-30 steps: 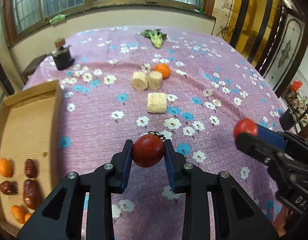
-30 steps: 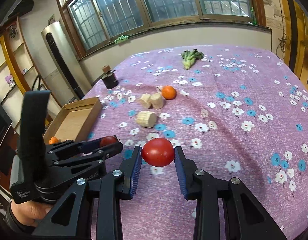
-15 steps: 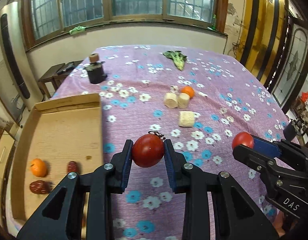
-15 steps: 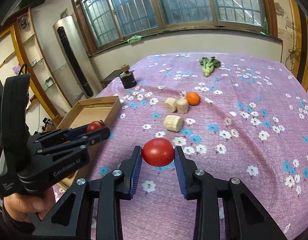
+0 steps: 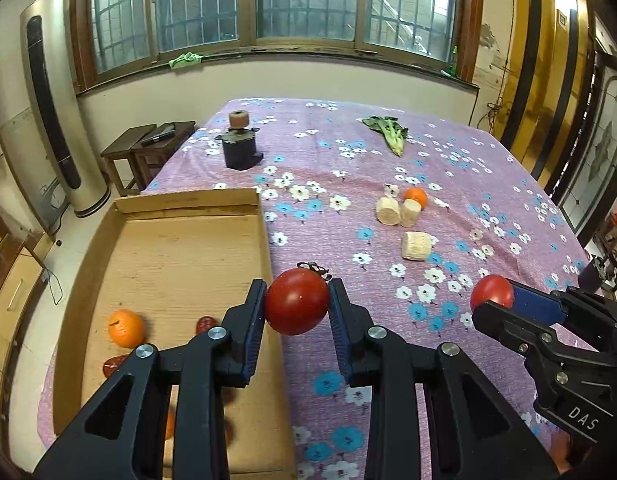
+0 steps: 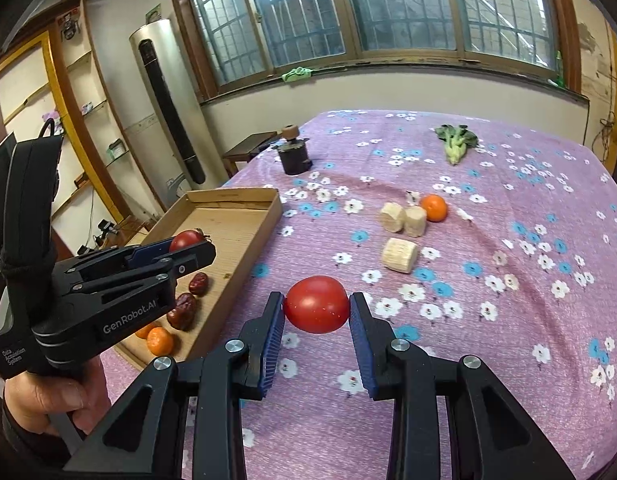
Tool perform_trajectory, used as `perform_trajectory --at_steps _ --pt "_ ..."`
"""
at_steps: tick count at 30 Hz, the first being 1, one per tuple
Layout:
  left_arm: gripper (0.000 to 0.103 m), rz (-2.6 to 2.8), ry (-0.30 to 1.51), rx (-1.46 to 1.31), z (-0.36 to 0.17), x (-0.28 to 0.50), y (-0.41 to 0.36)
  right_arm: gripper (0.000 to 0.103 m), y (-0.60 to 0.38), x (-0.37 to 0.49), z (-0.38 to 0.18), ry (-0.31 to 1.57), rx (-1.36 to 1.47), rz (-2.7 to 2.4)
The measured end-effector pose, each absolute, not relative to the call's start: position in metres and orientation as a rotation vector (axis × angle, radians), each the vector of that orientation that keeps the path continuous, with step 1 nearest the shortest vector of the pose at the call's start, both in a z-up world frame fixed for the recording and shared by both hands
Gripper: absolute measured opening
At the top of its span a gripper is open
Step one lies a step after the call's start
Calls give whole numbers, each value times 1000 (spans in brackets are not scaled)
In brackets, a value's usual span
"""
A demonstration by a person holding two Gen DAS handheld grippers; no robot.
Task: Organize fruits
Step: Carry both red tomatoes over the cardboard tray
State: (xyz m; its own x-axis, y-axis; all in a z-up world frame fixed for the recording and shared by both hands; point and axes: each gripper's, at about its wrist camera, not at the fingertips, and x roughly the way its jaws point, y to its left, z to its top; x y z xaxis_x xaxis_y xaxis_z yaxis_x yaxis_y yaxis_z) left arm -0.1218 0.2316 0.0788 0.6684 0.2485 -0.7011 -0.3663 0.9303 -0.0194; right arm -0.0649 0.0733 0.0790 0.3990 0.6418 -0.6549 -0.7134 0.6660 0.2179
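Over the right wall of the cardboard box [image 5: 264, 240], the left gripper [image 5: 297, 307] has its fingers pinching a stemmed tomato [image 5: 297, 306]. Off at 3 o'clock from it, the right gripper [image 6: 317, 311] is pinching a second tomato [image 6: 317, 304] above the flowery table [image 6: 508, 340]. Inside the box there's an orange [image 5: 126, 328] plus some red dates [image 6: 184, 310]. At 1 o'clock on the table: three corn chunks [image 5: 416, 245], another orange [image 5: 415, 197], and a leafy green [image 5: 390, 132] way at the back.
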Motion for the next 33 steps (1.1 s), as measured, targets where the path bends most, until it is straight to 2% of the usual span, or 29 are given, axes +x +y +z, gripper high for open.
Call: perform_trajectory --at_steps 33 --pt "28 454 775 -223 73 -139 296 33 149 -78 74 805 -183 990"
